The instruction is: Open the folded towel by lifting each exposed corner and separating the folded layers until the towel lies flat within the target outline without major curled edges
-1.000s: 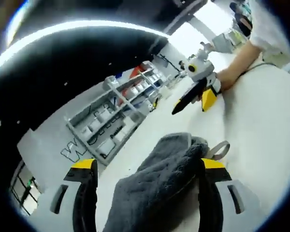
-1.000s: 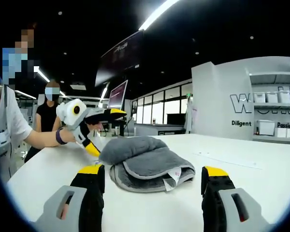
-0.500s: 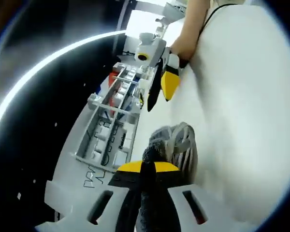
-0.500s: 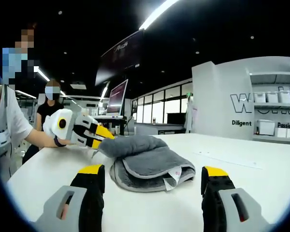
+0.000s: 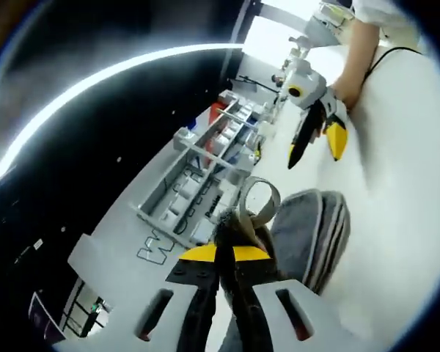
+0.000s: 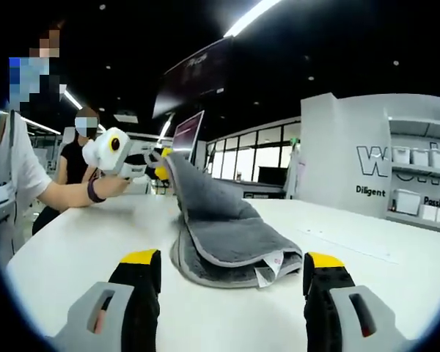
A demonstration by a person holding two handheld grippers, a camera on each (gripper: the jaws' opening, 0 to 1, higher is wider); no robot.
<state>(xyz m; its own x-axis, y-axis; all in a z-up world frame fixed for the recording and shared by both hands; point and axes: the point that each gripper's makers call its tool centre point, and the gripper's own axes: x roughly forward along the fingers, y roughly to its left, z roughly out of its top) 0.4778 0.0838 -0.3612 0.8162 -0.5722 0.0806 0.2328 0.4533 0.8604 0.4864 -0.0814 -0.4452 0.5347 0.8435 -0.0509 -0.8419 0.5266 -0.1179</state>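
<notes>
A folded grey towel (image 6: 231, 246) with a lighter edge band lies on the white table (image 6: 66, 253). Its top layer stands pulled up toward the left, the lower folds still stacked flat. My left gripper (image 6: 155, 156) holds the raised corner, shut on it. In the left gripper view the jaws (image 5: 218, 255) are pinched on that corner, the towel's hanging loop (image 5: 255, 204) curling just above them and the grey layers (image 5: 312, 235) falling away to the right. My right gripper (image 6: 232, 258) stands open just in front of the towel, apart from it, and it hovers over the table (image 5: 315, 128) beyond the towel.
A person's hand and sleeve (image 6: 29, 183) hold the left gripper, and another person (image 6: 77, 150) stands behind. Shelving with boxes (image 5: 205, 165) and a lettered white wall (image 6: 385, 158) border the table. A pale strip (image 6: 352, 246) lies on the table right of the towel.
My left gripper went from open over the towel to shut on its near corner, then lifted the top layer up and back. The right gripper has stayed open in place.
</notes>
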